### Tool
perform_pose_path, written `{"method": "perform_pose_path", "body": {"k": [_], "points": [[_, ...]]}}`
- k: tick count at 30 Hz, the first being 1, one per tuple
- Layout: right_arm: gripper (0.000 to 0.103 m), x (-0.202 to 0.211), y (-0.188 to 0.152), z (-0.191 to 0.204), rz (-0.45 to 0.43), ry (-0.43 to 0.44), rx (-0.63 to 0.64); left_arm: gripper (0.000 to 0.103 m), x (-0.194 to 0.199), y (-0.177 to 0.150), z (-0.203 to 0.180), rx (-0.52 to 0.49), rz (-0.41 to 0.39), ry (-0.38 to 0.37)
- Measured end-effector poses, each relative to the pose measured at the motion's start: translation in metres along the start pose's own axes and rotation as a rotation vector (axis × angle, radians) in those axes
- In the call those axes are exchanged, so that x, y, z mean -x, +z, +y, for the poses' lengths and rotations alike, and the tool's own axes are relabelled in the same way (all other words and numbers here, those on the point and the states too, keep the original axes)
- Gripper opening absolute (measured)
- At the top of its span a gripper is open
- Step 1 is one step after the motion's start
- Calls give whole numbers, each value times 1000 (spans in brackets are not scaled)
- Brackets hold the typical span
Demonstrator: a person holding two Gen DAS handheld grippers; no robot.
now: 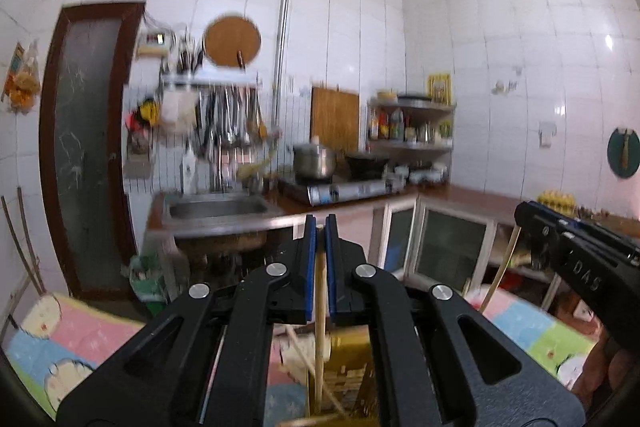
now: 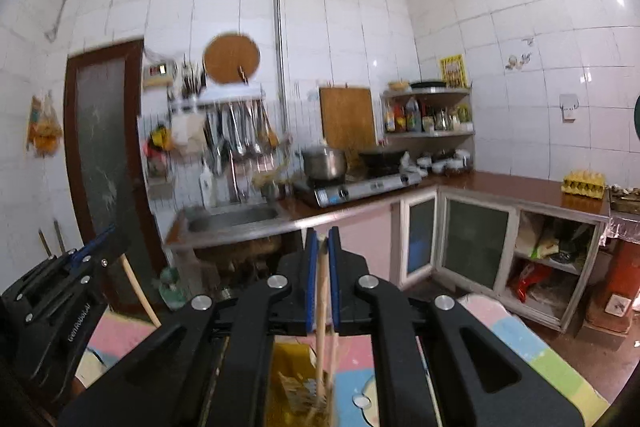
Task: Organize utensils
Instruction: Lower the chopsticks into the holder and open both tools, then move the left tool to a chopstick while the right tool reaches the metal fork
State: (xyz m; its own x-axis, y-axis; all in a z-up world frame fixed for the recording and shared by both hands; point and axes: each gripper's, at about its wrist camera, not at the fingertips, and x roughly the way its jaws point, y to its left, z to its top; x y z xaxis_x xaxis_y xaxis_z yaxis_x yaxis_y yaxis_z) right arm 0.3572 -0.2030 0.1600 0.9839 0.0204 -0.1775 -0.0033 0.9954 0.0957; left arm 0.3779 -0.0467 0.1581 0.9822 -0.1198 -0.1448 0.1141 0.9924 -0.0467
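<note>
Nearest, my left gripper [image 1: 320, 227]: jaws clamped on one wooden chopstick [image 1: 319, 327] hanging down between the blue pads. My right gripper [image 2: 323, 235]: jaws clamped on a second chopstick [image 2: 322, 311], likewise hanging down. Below both: yellow box [image 2: 290, 367] with more sticks, on a pastel foam mat [image 1: 80, 339]. Beyond: steel sink [image 2: 232, 219], gas stove [image 2: 360, 187] bearing a pot [image 2: 324, 163], hanging ladles [image 2: 240, 135], corner shelf [image 2: 428, 115], egg carton [image 2: 582, 183].

Glossy white wall tiles [image 2: 500, 39], dull steel sink [image 1: 216, 207], pale matt wooden chopstick [image 1: 319, 307], matt black plastic hand-held gripper [image 1: 320, 227]
</note>
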Motion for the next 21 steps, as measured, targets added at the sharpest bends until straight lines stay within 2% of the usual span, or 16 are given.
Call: {"method": "perform_pose_path", "body": {"k": [3, 6, 7, 8, 9, 10, 11, 14, 16, 17, 21], "points": [[6, -16, -20, -7, 81, 5, 2, 3, -14, -21, 8, 14, 68, 5], [7, -24, -31, -13, 147, 29, -5, 3, -19, -25, 19, 47, 118, -5], [8, -25, -32, -15, 163, 26, -5, 8, -16, -23, 22, 62, 129, -9], [9, -24, -34, -17, 176, 17, -5, 15, -14, -20, 24, 64, 138, -8], [24, -23, -33, -20, 189, 4, -10, 47, -13, -17, 25, 65, 146, -4], [55, -19, -32, -23, 190, -5, -19, 72, -7, -12, 28, 66, 149, 12], [66, -13, -29, -26, 175, -13, -30, 77, -2, -10, 30, 68, 137, 21], [67, 6, -26, -33, 179, -53, -34, 83, 25, 0, 36, 54, 115, 39], [67, 19, -29, -37, 198, -79, -41, 94, 43, 1, 40, 49, 115, 45], [67, 27, -33, -38, 214, -93, -36, 96, 51, 1, 41, 46, 110, 55], [68, 49, -60, -39, 284, -139, -13, 98, 81, -10, 48, 46, 149, 60]]}}
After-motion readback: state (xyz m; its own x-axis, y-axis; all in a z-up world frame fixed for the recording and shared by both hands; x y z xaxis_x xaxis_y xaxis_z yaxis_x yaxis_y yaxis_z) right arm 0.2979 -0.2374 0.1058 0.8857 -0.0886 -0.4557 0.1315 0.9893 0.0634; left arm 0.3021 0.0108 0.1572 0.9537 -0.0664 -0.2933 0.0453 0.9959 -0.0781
